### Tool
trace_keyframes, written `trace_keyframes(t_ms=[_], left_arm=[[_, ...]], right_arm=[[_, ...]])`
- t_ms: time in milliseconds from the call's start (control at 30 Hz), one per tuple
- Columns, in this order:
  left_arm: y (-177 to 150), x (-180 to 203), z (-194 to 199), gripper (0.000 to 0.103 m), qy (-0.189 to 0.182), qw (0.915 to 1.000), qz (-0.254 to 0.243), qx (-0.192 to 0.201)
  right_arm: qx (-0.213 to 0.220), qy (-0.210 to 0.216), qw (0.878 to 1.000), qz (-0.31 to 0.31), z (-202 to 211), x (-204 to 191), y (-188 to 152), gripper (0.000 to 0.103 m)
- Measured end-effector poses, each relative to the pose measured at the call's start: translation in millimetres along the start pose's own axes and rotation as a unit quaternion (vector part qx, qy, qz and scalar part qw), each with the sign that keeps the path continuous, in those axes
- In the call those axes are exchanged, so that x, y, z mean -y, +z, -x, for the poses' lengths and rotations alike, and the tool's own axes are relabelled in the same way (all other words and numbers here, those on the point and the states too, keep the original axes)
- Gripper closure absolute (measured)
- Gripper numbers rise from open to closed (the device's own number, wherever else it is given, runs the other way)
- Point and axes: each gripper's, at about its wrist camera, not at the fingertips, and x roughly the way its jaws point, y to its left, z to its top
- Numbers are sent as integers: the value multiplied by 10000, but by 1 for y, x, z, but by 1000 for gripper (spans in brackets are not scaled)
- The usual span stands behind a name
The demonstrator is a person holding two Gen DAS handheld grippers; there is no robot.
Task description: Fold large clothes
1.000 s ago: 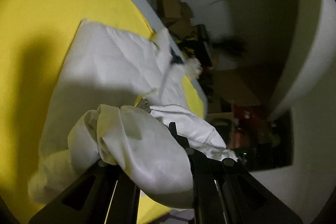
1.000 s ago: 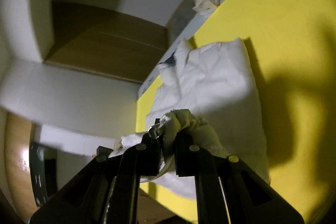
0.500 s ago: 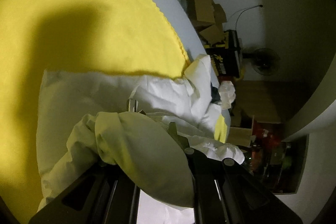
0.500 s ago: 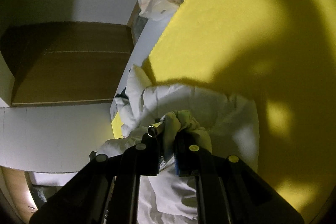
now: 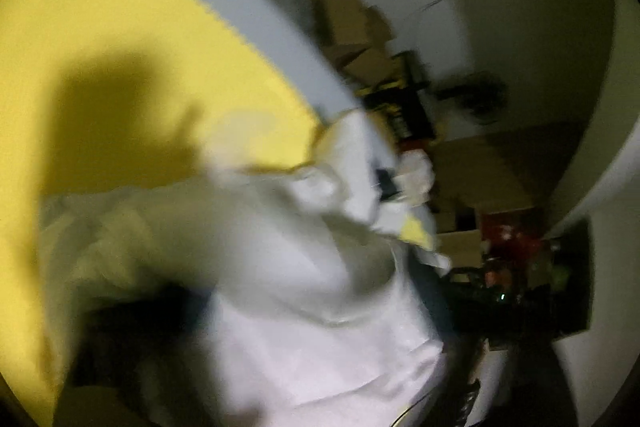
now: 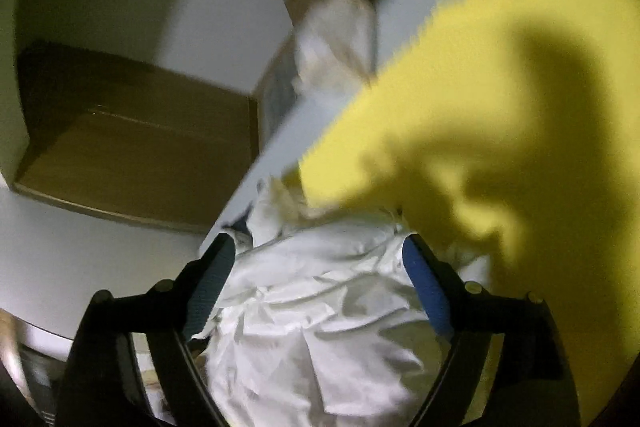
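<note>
- Yellow cloth [image 6: 500, 39] covers the bench [image 6: 332, 115] under me, with a dim room of brown boxes [image 5: 360, 39] and a pale wall behind it.
- My white garment [image 6: 320, 307] lies in a crumpled heap at the near edge of the yellow cloth, right beneath both tools, with a loose end reaching toward the grey strip of bare bench.
- My right tool [image 6: 316, 267] has its jaws opening; the garment lies under the gap and the blue pads [image 6: 428, 291] do not press on it, so nothing is gripped there.
- My left tool is opening too, but its view is badly blurred; I see only a dark shape [image 5: 140, 339] low in the picture with white cloth draped in front, and I judge the cloth is dropping free rather than held.
- Judging by this, I am setting down a fold, and the task looks only partly done: the heap is bunched, not flat.
- To do it well I should let the jaws clear the fabric fully before lifting away, so no layer snags and drags the fold open.
- Next I would smooth the heap and find two clean corners.
- Another white bundle [image 6: 336, 39] sits well apart at the bench's far end.
</note>
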Motion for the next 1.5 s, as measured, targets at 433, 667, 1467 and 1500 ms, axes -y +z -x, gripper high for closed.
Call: trace_keyframes(t_ms=[433, 667, 1467, 1500], left_arm=[[-138, 130, 98, 0, 2706, 8739, -2256, 3348], [-222, 158, 31, 0, 3115, 8493, -2399, 3524], [-177, 62, -78, 0, 4136, 8558, -2310, 2079], [-176, 60, -76, 0, 4116, 8567, -2304, 2089]], right_arm=[[1247, -1145, 9259, 3377, 61, -151, -182, 17], [2002, -3031, 8315, 4204, -14, -201, -234, 5], [485, -3574, 8318, 4218, -173, -128, -203, 2], [480, -3543, 8341, 4201, -173, -128, -203, 2]])
